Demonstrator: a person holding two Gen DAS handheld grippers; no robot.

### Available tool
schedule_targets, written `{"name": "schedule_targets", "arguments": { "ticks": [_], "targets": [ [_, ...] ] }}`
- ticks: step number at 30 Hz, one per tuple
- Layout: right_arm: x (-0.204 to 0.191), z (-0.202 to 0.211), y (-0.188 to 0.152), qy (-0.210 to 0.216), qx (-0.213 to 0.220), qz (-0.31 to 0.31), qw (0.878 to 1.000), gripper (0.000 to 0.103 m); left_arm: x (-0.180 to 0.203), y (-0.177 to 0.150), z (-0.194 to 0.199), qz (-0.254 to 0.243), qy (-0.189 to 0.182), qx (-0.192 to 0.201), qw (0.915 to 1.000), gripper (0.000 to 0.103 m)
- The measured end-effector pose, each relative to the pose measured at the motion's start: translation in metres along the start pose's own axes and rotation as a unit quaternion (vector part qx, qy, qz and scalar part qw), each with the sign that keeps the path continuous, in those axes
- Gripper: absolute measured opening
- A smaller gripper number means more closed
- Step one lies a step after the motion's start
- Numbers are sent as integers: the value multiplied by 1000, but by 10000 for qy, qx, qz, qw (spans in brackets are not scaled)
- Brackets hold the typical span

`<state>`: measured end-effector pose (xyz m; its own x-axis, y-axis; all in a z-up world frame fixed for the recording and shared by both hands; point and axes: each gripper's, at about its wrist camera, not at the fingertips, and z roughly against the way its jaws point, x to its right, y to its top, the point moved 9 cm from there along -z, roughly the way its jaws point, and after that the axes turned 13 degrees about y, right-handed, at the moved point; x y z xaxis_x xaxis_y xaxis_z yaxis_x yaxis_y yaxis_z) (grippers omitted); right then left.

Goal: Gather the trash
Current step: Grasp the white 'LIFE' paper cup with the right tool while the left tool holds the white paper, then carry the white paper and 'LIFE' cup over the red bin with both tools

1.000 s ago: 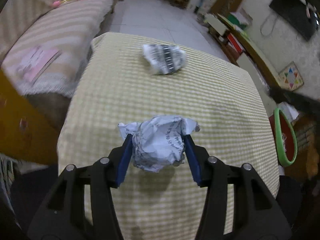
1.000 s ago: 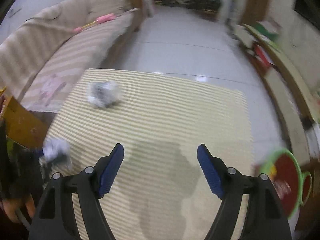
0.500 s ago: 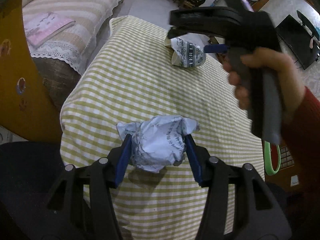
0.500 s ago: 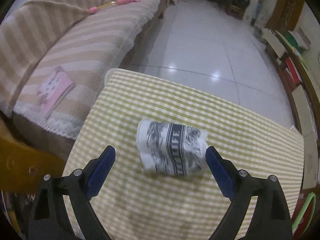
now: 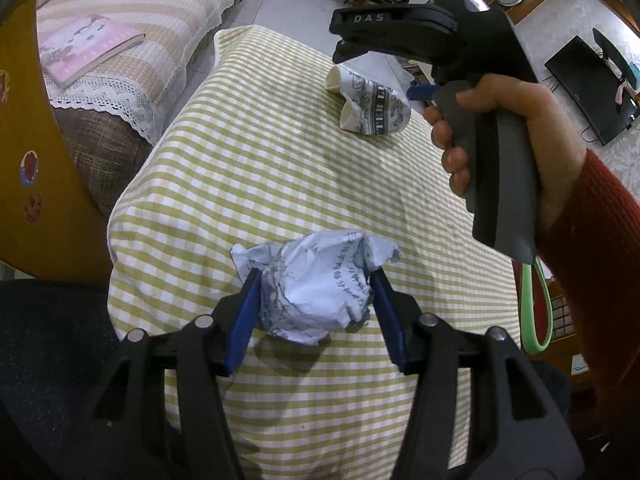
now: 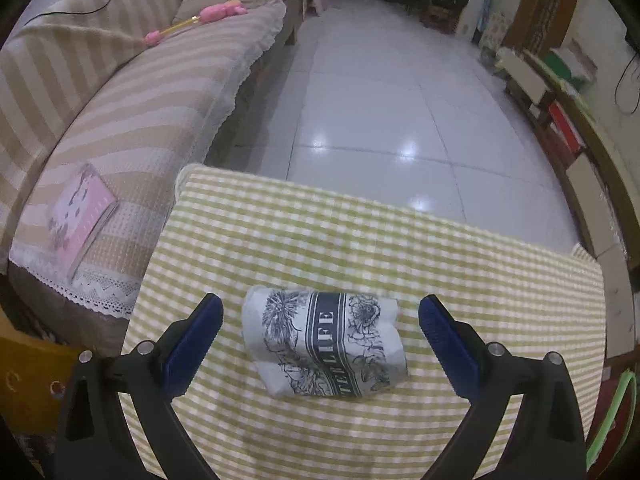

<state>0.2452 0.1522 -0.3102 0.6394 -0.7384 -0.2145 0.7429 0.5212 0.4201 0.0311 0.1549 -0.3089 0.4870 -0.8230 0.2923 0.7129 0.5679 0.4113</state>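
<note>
My left gripper (image 5: 314, 312) is shut on a crumpled ball of printed white paper (image 5: 316, 284) and holds it just above the near edge of the yellow checked tablecloth (image 5: 248, 168). A crushed paper cup (image 6: 324, 350) with dark flower print lies on its side on the cloth; it also shows in the left wrist view (image 5: 370, 106). My right gripper (image 6: 320, 344) is open, its blue pads on either side of the cup and apart from it. In the left wrist view a hand holds the right gripper body (image 5: 460, 60) over the cup.
A striped beige sofa (image 6: 120, 120) runs along the table's left, with a pink book (image 6: 78, 220) and a pink toy (image 6: 216, 14) on it. White tiled floor (image 6: 380, 100) lies beyond the table. A green-rimmed red bin (image 5: 536, 320) stands at the right.
My right gripper has moved forward and down until the cup lies between its open pads. My left gripper keeps hold of the paper ball and has shifted slightly.
</note>
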Motion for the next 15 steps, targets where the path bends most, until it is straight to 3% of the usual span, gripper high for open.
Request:
{"name": "schedule_targets", "arguments": {
  "ticks": [5, 6, 7, 8, 15],
  "targets": [
    [-3, -8, -8, -92, -189, 204, 9996, 94, -1, 1, 0, -12, 14, -5, 10000, 52],
    [-4, -12, -11, -43, -282, 214, 9994, 92, -1, 1, 0, -24, 30, 0, 10000, 52],
    [-4, -13, -13, -66, -349, 207, 9992, 80, -1, 0, 1, -41, 51, 6, 10000, 52],
    [-3, -12, -14, -94, -352, 215, 9991, 80, 0, 0, 1, -65, 81, 13, 9999, 52],
    [-6, 50, -37, 204, 180, 497, 9984, 79, 6, -4, 4, -276, 354, 96, 9989, 52]
  ]
}}
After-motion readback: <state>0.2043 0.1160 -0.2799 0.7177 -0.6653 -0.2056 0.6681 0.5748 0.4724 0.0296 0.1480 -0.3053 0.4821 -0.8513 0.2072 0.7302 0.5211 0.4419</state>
